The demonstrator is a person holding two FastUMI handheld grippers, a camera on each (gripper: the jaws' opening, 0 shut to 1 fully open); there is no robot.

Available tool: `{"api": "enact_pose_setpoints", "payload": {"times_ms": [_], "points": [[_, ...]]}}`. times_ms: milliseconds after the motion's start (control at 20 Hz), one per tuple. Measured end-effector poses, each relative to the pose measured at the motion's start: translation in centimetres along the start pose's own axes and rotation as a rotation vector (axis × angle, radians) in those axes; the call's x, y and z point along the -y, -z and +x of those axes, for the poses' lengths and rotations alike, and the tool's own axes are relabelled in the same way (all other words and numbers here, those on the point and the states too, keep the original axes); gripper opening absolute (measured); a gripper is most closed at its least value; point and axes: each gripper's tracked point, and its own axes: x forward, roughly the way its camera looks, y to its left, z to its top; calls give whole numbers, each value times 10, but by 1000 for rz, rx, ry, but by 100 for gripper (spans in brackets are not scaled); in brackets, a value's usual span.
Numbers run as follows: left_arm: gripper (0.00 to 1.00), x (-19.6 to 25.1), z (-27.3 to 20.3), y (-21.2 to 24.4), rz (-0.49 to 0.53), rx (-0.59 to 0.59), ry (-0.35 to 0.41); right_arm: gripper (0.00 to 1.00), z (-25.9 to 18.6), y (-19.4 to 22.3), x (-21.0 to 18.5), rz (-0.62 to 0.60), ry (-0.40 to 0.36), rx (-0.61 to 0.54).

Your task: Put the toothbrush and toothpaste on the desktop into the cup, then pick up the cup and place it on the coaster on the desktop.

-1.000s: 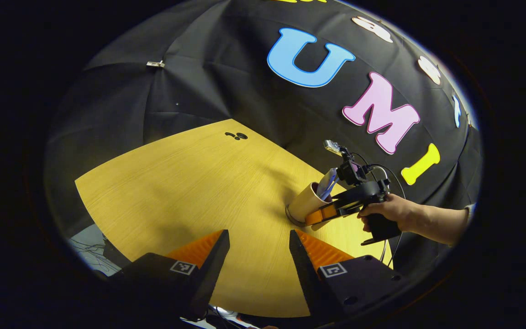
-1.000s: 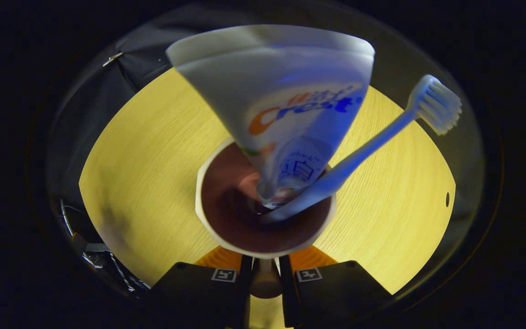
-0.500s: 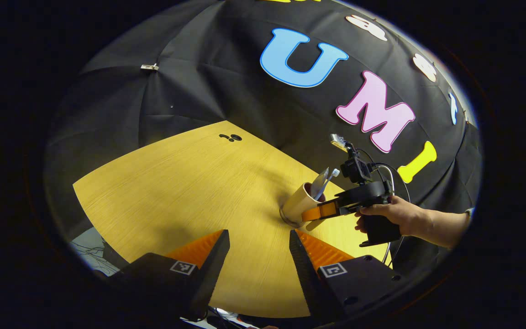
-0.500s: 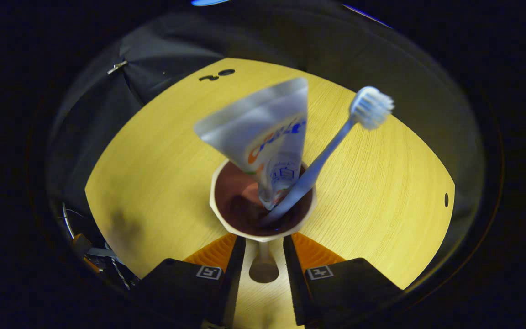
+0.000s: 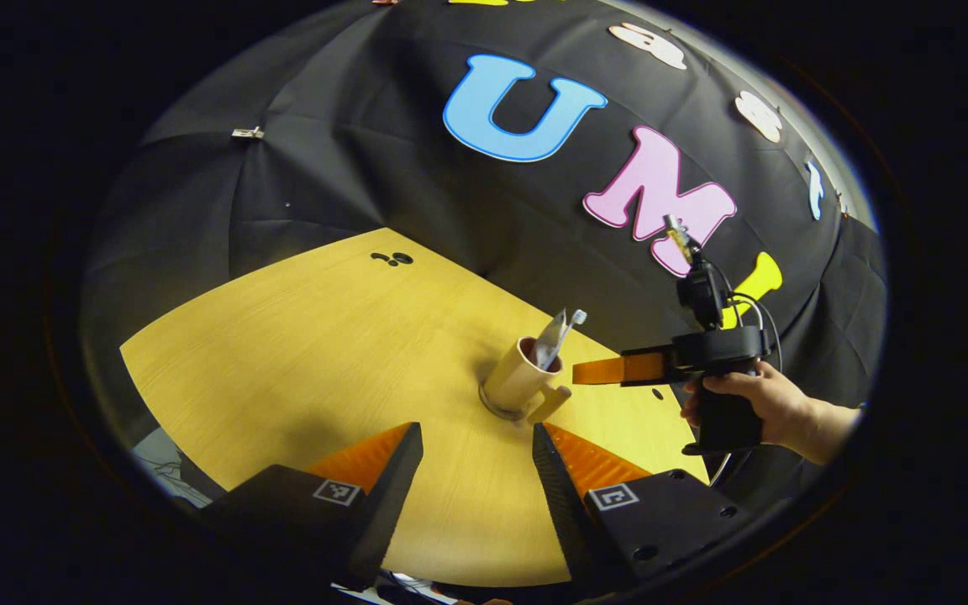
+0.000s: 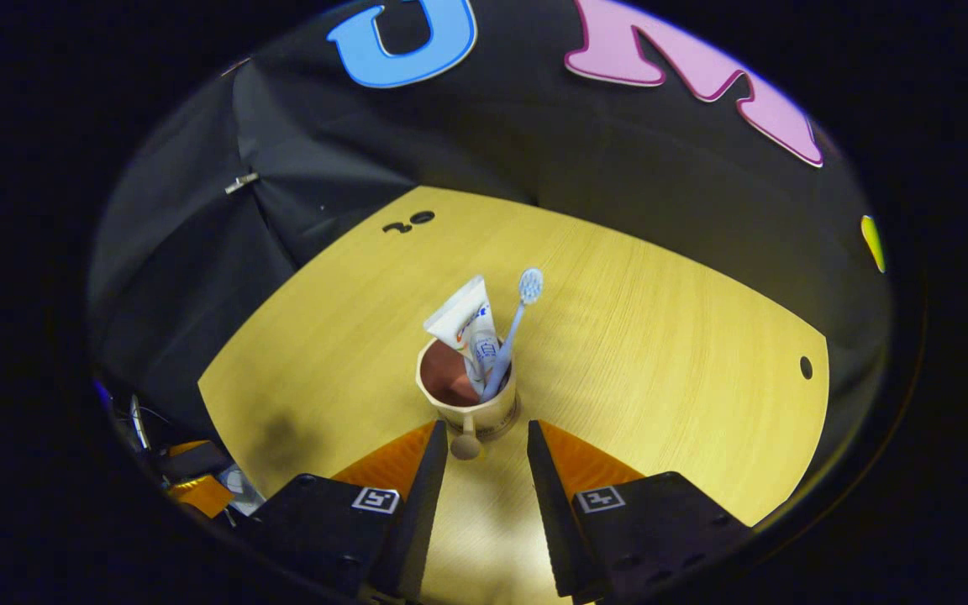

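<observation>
We are holding the right gripper (image 6: 484,437) with its fingers parted and nothing between them; the cup (image 6: 467,395) is standing just ahead of its tips, handle pointing back into the gap but touching neither finger. The toothpaste (image 6: 463,323) and toothbrush (image 6: 513,328) are leaning inside the cup, their tops tipping away from us. Under the cup's base a dark ring, which we are taking for the coaster (image 5: 492,409), is peeking out. We are keeping the left gripper (image 5: 476,445) open and empty too, with the cup a little ahead and to the right of its fingers. The task is looking nearly done to us. The risk now lies in the handle sitting between our right fingers: any sideways swing there could catch it and drag the cup off the coaster or tip the tall, top-heavy contents out
</observation>
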Motion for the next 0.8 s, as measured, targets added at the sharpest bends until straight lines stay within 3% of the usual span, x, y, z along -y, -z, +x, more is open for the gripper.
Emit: {"api": "enact_pose_setpoints", "payload": {"times_ms": [350,600,800], "points": [[83,48,6,12,44,-18,63,63,-93,-15,8,24,-11,244],[83,94,11,-8,86,-4,116,62,-140,0,23,55,18,320],[83,128,14,-19,185,17,164,62,-167,15,28,58,57,374]]}}
